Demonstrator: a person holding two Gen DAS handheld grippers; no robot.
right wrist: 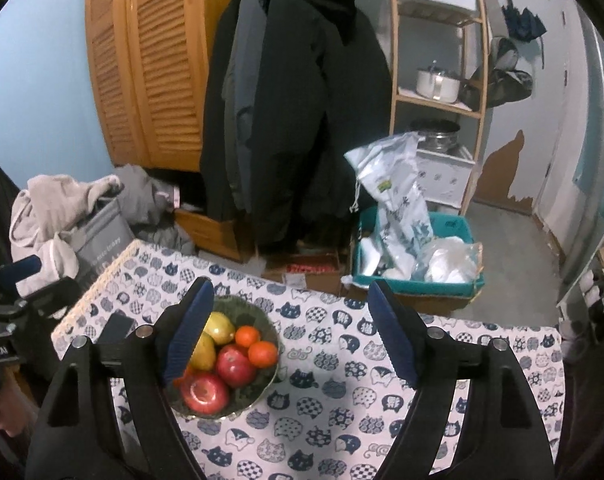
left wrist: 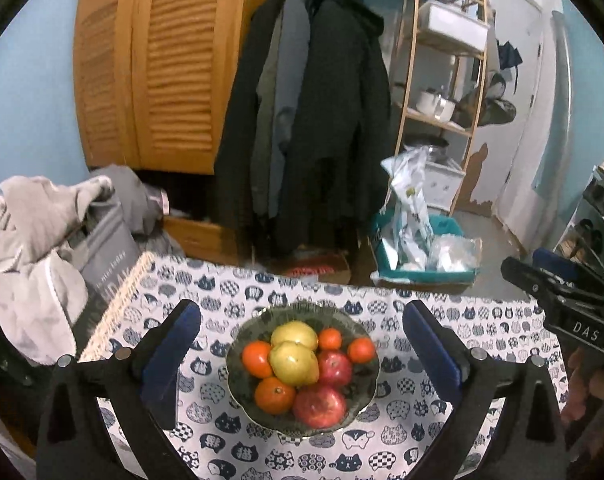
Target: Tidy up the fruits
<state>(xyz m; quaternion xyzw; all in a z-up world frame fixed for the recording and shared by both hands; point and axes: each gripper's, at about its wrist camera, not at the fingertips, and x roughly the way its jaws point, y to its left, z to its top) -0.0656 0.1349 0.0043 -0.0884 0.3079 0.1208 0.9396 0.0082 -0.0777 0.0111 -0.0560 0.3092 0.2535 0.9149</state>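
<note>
The left gripper (left wrist: 302,364) and right gripper (right wrist: 290,340) are held with fingers spread wide, nothing between them. Just beyond, all fruits are seen piled in the bowl (left wrist: 238,384) on the counter (left wrist: 421,432); both should probably be withdrawn clear.

The bowl (left wrist: 238,364) looks like dark glass with a glossy, scalloped rim; the apples (left wrist: 319,406) in it shine smooth, the oranges (left wrist: 274,395) look duller and finely pitted; under the bowl the surface (left wrist: 401,440) wears matt printed cloth; beside the bowl, the fingers (left wrist: 170,356) carry ribbed blue pads on matt black plastic.
</note>
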